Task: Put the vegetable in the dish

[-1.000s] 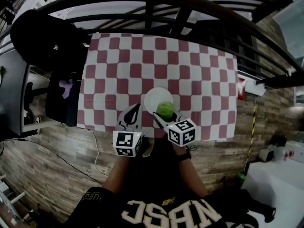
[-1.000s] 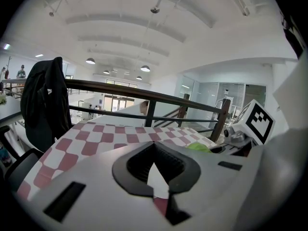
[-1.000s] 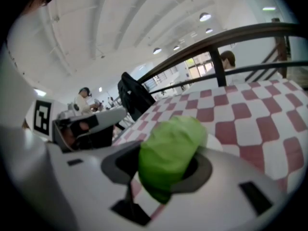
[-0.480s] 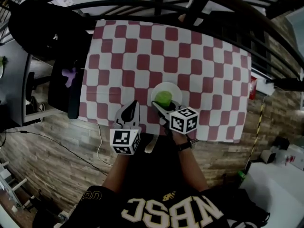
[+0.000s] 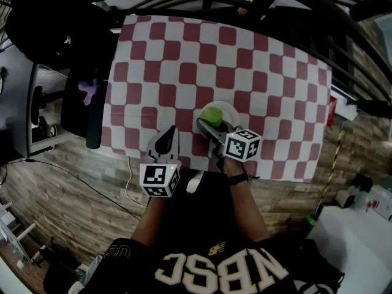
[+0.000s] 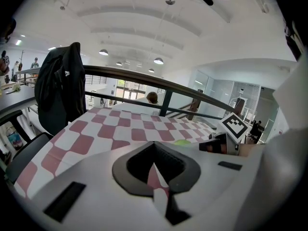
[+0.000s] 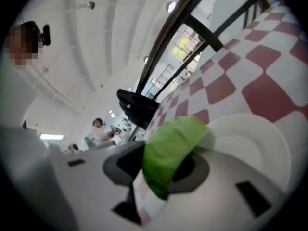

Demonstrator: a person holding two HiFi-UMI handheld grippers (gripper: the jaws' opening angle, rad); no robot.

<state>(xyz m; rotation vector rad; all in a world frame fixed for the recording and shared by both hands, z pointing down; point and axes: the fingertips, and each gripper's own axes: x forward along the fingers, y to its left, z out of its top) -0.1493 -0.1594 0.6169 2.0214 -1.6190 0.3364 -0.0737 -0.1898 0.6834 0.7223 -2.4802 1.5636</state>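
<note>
A green leafy vegetable (image 5: 212,114) hangs over the near-left part of a white dish (image 5: 233,110) on the red-and-white checked tablecloth (image 5: 184,54). My right gripper (image 5: 211,125) is shut on it; in the right gripper view the leaf (image 7: 171,148) fills the gap between the jaws of the gripper (image 7: 159,174), with the dish (image 7: 255,143) just beyond. To the left of the dish, near the table's front edge, my left gripper (image 5: 171,131) is shut with nothing in it. In the left gripper view its jaws meet at the gripper's tip (image 6: 155,153).
A black jacket (image 5: 43,29) hangs on a chair at the table's left; it also shows in the left gripper view (image 6: 60,93). A dark railing (image 5: 294,5) runs along the far side. The floor is wood planks (image 5: 79,201).
The right gripper has carried the vegetable from the dish's near-right edge towards its near-left side. The left gripper has hardly moved. The head view has shifted.
</note>
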